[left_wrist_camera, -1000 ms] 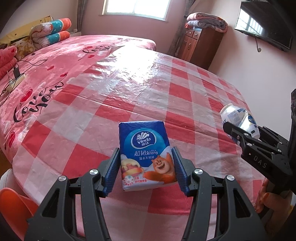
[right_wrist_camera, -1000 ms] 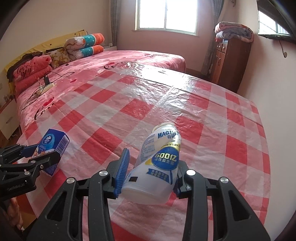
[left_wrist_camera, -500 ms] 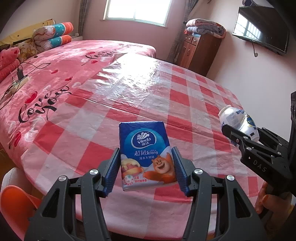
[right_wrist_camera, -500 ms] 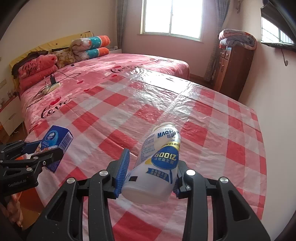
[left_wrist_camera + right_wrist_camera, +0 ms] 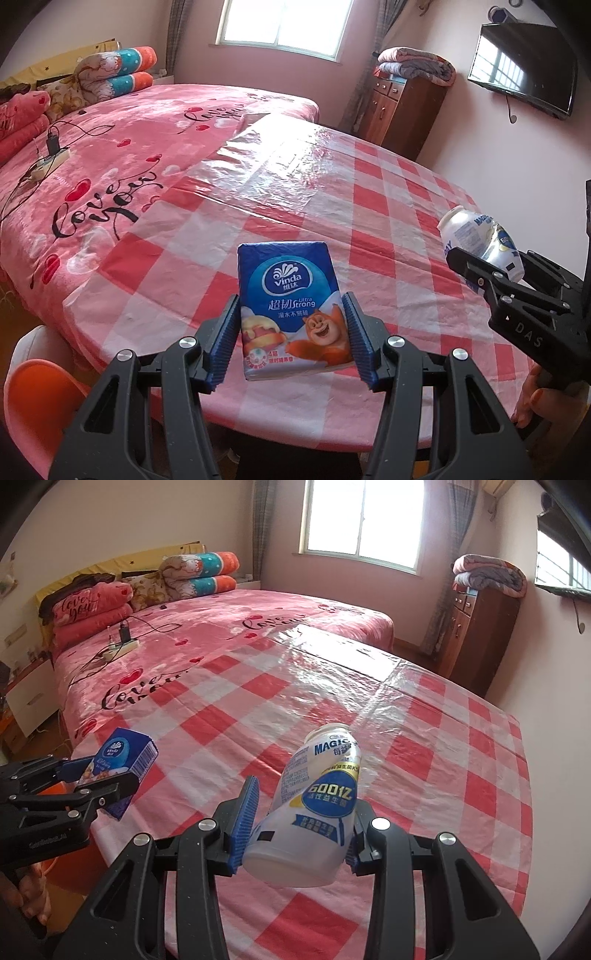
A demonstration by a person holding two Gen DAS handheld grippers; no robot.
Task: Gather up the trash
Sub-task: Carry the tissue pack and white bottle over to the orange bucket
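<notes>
Above checked table (image 5: 384, 206), left tool (image 5: 291, 334) clamping tissue pack (image 5: 291, 306), right tool (image 5: 301, 825) clamping bottle (image 5: 314, 808)

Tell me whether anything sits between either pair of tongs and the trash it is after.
Nothing does: the left tongs already clamp the blue tissue pack, and the right tongs clamp the white bottle.

Bright window (image 5: 283, 27) light, tablecloth (image 5: 295, 173) glare, fisheye edges.

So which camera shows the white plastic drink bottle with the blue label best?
The right wrist view: the white plastic drink bottle fills the centre, label readable. The left wrist view shows it small at the right edge.
</notes>
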